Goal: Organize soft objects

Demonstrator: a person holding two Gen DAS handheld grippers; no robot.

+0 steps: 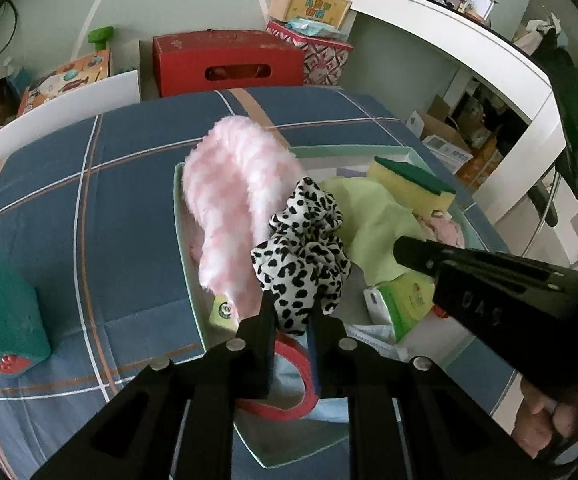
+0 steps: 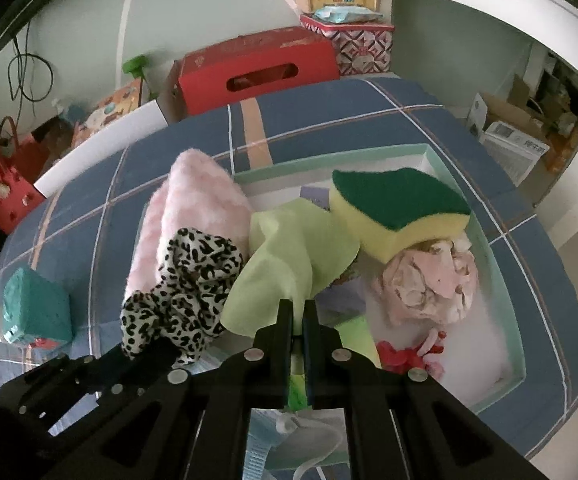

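While both my grippers point down over the open box point(image 1: 177, 216) on the blue plaid bedspread point(image 1: 121, 208), each has cloth between its jaws. My left gripper point(image 1: 291, 312) is clamped on the black-and-white spotted scrunchie point(image 1: 301, 256); the fabric bunches up above the fingertips, just beside the pink fluffy piece point(image 1: 229, 200) that leans over the box's left wall. My right gripper point(image 2: 298, 312) has its jaws nearly together, pinching the lower edge of the light green cloth point(image 2: 289, 256), which lies in the box between the scrunchie and the yellow sponge with green scouring pad point(image 2: 401, 216). The sponge rests on a crumpled pale pink item point(image 2: 429, 280) at the right side of the box. A green tissue pack point(image 1: 397, 300) lies in the box under my right gripper, as seen from the left wrist. A teal block point(image 2: 37, 308) sits on the bedspread, well left of the box.
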